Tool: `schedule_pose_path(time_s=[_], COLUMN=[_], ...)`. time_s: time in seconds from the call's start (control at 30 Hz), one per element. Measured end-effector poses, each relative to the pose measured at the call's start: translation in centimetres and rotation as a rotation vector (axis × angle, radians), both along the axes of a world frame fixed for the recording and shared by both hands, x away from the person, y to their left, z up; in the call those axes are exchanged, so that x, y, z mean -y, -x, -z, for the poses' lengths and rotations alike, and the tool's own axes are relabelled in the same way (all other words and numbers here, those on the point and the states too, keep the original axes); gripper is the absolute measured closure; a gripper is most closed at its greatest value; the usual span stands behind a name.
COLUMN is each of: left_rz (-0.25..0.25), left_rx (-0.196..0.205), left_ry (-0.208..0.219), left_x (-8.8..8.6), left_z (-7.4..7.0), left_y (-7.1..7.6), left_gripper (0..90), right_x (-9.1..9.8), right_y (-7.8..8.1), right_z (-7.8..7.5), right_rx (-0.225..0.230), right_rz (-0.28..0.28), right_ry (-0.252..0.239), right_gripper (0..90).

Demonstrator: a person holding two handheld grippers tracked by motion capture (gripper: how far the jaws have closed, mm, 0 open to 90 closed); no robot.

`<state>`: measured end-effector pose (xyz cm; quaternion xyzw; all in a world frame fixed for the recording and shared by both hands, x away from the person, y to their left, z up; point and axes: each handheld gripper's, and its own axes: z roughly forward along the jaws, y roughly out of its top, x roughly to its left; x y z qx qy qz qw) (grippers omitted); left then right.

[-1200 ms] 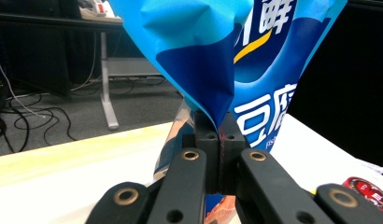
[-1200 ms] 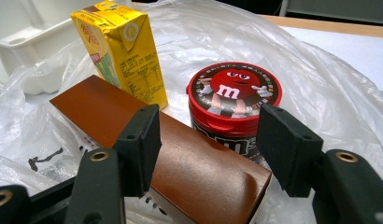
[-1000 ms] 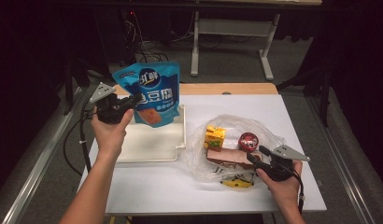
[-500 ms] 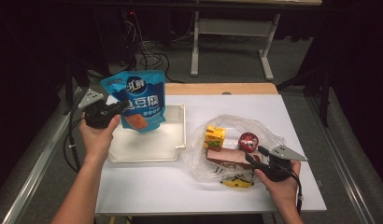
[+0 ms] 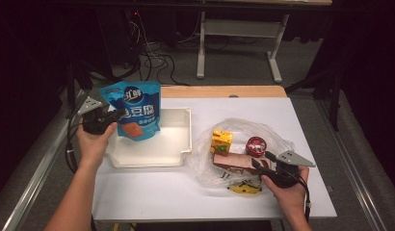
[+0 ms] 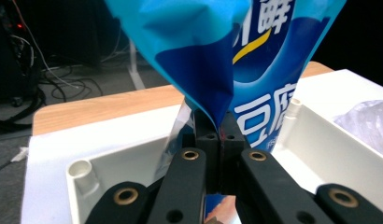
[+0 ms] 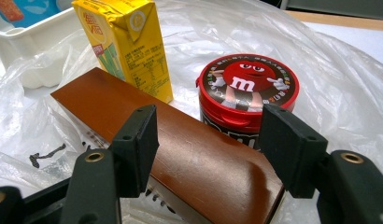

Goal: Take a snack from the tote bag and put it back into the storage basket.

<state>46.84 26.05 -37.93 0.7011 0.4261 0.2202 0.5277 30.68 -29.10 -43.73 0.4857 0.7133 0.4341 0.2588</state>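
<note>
Left claw is clenched on the edge of the blue pouch, holding it upright over the left end of the white tray. In the left gripper view the jaws are pinched tight on the pouch's side seam, tray wall just below. Pouch bottom looks close to the tray floor but I can't tell if it touches yet.

Right claw is released, jaws spread either side of the brown box, pads not pressing on it. The box lies on the clear plastic bag on the desk, with the yellow carton and red-lid candy tub just behind it.

Step in hand, as I read it: set the pouch down in the tray. To do it well:
- lower straight, keep the pouch inside the tray walls, not on the rim
- let the base land or lay the pouch flat before letting go; a soft pouch will flop if dropped from above
- open the jaws fully, pull back along the seam so the film doesn't snag

Right side: centre the box between the pads before closing, avoid pinching bag film or bumping the tub.
</note>
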Motion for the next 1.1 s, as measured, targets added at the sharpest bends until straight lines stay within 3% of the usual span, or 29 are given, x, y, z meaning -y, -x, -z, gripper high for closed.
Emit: schedule_pose_path(time_s=[0.17, 0.27, 0.33, 0.43, 0.5, 0.6, 0.8, 0.87, 0.97, 1.03, 1.07, 1.1], left_rz=[0.023, 0.006, -0.027, -0.056, -0.097, -0.158, -0.211, -0.228, -0.284, -0.300, -0.305, -0.304], left_rx=[0.046, 0.032, 0.041, 0.019, -0.026, -0.071, -0.074, -0.077, -0.073, -0.073, -0.094, -0.097], left_ry=[-0.042, -0.009, -0.027, -0.039, -0.042, -0.046, -0.117, -0.110, -0.147, -0.139, -0.099, -0.089], left_x=[-0.8, -1.6, -1.8, -1.6, -1.4, -1.1, -0.5, -0.5, -0.6, -0.7, -0.9, -0.9], left_z=[0.5, 1.0, 1.1, 1.1, 1.2, 1.8, 2.1, 2.1, 2.1, 2.1, 2.2, 2.3], left_y=[-1.0, -1.2, -0.9, -0.7, -0.6, -0.1, 0.4, 0.4, 0.5, 0.5, 0.4, 0.5], left_gripper=[89.9, 88.2, 82.6, 66.4, 54.0, 49.6, 56.7, 57.8, 61.6, 62.3, 61.2, 61.0], right_x=[0.2, 0.3, 0.3, 0.4, 0.4, 0.3, 0.3, 0.2, 0.1, 0.1, 0.2, 0.2], right_y=[0.1, 0.2, 0.2, 0.2, 0.2, 0.3, 0.3, 0.3, 0.3, 0.3, 0.3, 0.3], right_z=[0.0, 0.0, 0.0, 0.1, 0.0, -0.1, -0.1, 0.0, -0.1, 0.0, 0.0, 0.0], right_rx=[0.003, -0.001, 0.000, -0.002, -0.002, 0.000, -0.002, -0.002, -0.002, -0.003, -0.004, -0.004], right_rz=[0.009, 0.014, 0.015, 0.017, 0.018, 0.018, 0.013, 0.008, 0.003, 0.002, 0.002, 0.003], right_ry=[-0.007, -0.010, -0.008, -0.017, -0.017, -0.015, -0.015, -0.015, -0.013, -0.010, -0.014, -0.016], right_gripper=[38.6, 38.7, 38.7, 38.6, 38.4, 38.1, 38.1, 38.1, 38.6, 38.7, 38.7, 38.7])
